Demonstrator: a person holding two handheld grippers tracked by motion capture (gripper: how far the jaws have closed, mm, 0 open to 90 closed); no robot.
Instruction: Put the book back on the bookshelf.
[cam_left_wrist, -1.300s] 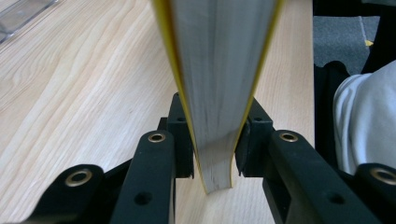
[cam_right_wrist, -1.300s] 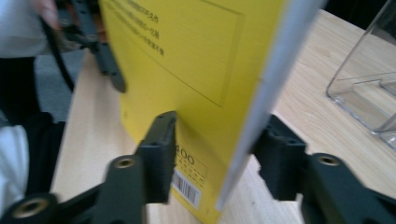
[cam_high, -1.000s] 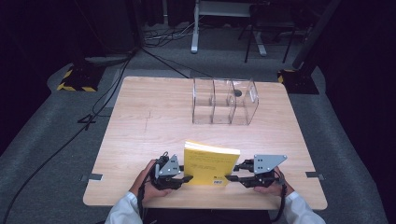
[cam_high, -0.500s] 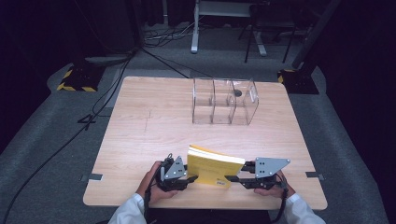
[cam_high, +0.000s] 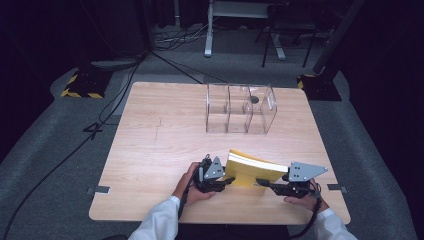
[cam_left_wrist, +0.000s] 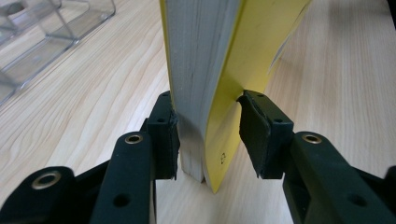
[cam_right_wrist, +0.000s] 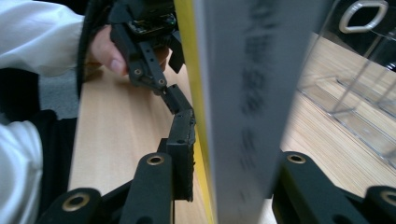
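A thick yellow-covered book (cam_high: 252, 170) is held between both grippers close to the table's front edge, tilted with its page edge facing up. My left gripper (cam_high: 227, 181) is shut on the book's left end. In the left gripper view one jaw presses the grey page block (cam_left_wrist: 201, 70) and the other presses the bowed yellow cover, with the left gripper (cam_left_wrist: 208, 135) around both. My right gripper (cam_high: 265, 184) is shut on the right end. The right gripper (cam_right_wrist: 233, 172) straddles the book (cam_right_wrist: 243, 93), whose printed spine is blurred. The left gripper (cam_right_wrist: 154, 70) shows farther off.
A clear plastic organizer (cam_high: 240, 107) with three compartments stands at the back middle of the wooden table (cam_high: 160, 145); a small dark object lies in its right compartment. Cables and stands sit on the dark floor beyond.
The book has tipped from nearly upright to a lower, flatter tilt. Both grippers have spread slightly apart and stayed shut on it.
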